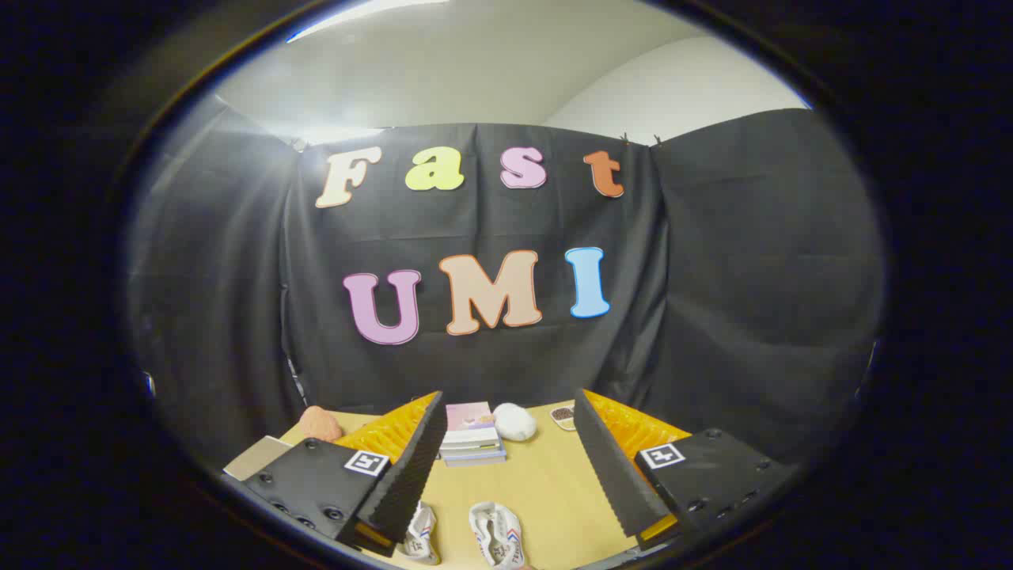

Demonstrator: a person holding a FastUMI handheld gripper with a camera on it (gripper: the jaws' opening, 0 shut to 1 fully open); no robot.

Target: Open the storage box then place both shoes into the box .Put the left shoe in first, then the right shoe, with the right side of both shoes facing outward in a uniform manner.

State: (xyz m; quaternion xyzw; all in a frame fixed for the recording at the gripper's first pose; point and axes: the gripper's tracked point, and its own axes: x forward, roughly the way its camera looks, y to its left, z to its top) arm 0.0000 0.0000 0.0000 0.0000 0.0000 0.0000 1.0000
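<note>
Gripper: we see our gripper (510,451) with its two fingers spread wide apart, holding nothing and touching nothing; the whole middle of the tabletop shows between them.

Left finger: its ribbed inner face slants down toward the near side, and its lower end overlaps the left shoe (419,534) in our view (whether it is merely in front of it or near it we cannot tell).

Right finger: it stands clear of everything on the table; bare wood lies along its inner face.

Shoes: we find two white shoes with coloured trim lying side by side on the wooden table (546,483), close beneath the fingers. The right shoe (496,536) sits in the open gap, apart from its mate.

Storage box: we cannot make one out with certainty among the things we see.

Beyond the fingers: a stack of books (472,434) lies near the far side, a white rounded object (514,422) just beside it, and a small patterned item (563,415) past that. A pinkish lump (320,423) sits near the far left corner, with a flat pale board (255,457) nearer us.

Open room: the stretch of table between the books and the shoes is bare. The far table edge meets the dark cloth wall.
</note>
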